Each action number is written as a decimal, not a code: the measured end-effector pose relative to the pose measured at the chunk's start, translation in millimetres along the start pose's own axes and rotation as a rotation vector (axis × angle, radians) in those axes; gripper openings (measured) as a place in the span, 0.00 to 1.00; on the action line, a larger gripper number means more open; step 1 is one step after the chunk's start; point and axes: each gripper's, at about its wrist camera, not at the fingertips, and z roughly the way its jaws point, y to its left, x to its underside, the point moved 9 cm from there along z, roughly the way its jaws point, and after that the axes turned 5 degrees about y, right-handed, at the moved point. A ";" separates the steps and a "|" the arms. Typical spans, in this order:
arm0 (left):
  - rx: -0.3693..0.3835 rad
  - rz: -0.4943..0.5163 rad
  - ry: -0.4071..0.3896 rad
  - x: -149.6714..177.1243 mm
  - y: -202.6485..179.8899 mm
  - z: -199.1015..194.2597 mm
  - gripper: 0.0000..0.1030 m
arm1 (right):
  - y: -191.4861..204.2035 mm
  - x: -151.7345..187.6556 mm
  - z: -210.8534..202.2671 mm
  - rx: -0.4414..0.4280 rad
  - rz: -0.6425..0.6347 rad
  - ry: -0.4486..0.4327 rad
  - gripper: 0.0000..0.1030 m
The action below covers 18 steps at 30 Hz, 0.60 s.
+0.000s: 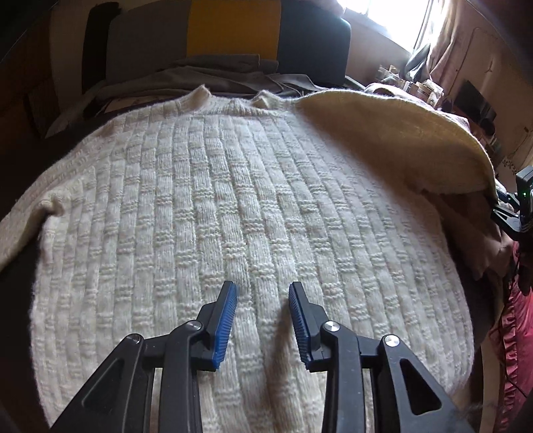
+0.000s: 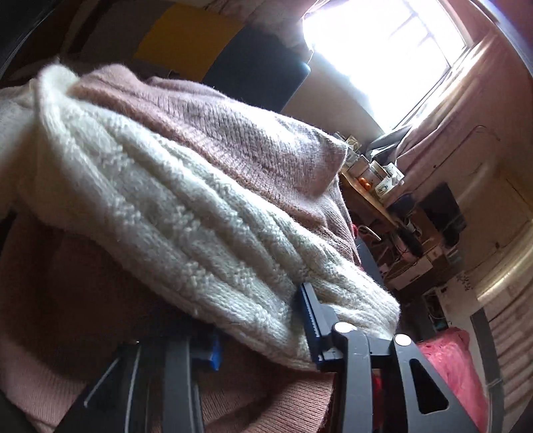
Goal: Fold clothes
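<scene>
A bright window (image 2: pixel 383 50) is glaring at the back, with a pink curtain (image 2: pixel 466 110) hanging beside it. A yellow panel (image 1: pixel 233 26) is standing against the far wall. A cluttered shelf (image 2: pixel 369 186) is holding what may be jars and oranges. Red frilled fabric (image 1: pixel 516 333) is lying at the right edge.

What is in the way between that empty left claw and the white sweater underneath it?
Nothing visible. The left gripper hangs open directly over the cream sweater, with only bare knit between its blue pads. The right gripper is clamped on the sweater's sleeve.
</scene>
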 end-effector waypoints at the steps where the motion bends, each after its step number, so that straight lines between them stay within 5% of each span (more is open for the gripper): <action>1: -0.004 0.009 -0.005 0.2 0.0 1.1 0.34 | 3.9 2.6 -0.2 -0.006 -0.004 0.010 0.38; 7: -0.038 0.075 -0.011 3.7 -5.1 3.2 0.41 | 15.0 13.9 0.3 -0.043 0.021 0.081 0.38; 10: -0.036 0.090 -0.021 5.0 -7.6 5.4 0.46 | 11.4 11.3 -3.1 -0.102 0.084 0.123 0.26; 18: -0.001 0.106 -0.065 8.1 -6.0 1.0 0.48 | 7.3 -3.6 -55.8 -0.426 0.381 0.147 0.13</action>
